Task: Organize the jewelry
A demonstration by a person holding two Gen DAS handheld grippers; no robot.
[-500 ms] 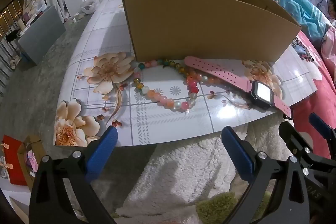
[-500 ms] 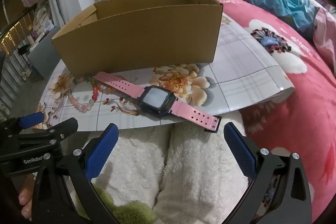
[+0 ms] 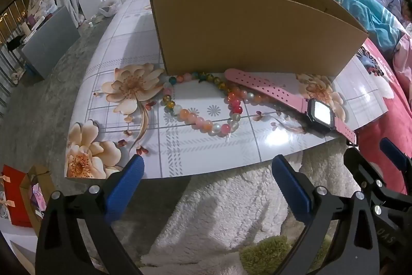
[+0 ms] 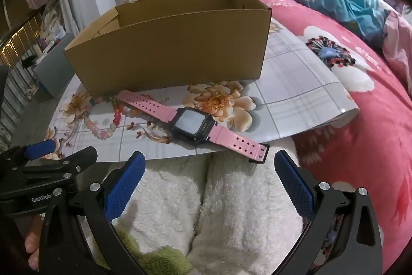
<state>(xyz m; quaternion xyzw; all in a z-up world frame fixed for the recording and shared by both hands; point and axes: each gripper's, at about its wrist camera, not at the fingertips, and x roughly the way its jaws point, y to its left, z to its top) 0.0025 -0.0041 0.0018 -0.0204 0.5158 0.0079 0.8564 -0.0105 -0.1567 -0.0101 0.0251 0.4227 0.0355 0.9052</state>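
A bead bracelet (image 3: 200, 105) of pink, orange, green and pearl beads lies on the floral board (image 3: 206, 151), in front of an open cardboard box (image 3: 247, 35). A pink-strapped watch (image 3: 319, 115) with a black face lies to its right, one strap over the beads. My left gripper (image 3: 206, 184) hangs open over the board's near edge, nothing between its blue pads. In the right wrist view the watch (image 4: 191, 124) lies just ahead of my right gripper (image 4: 209, 179), also open and empty, with the bracelet (image 4: 108, 120) and box (image 4: 175, 48) beyond.
The floral board (image 4: 296, 99) rests on a white fluffy blanket (image 4: 206, 210) and a pink flowered bedspread (image 4: 373, 141). Crumpled blue and pink bedding (image 4: 347, 4) lies at the back right. A grey floor (image 3: 38, 99) drops away left, with a red gift bag (image 3: 13, 195).
Both grippers have edged slightly toward the board; the bracelet and watch look a little closer. Nothing was taken hold of.
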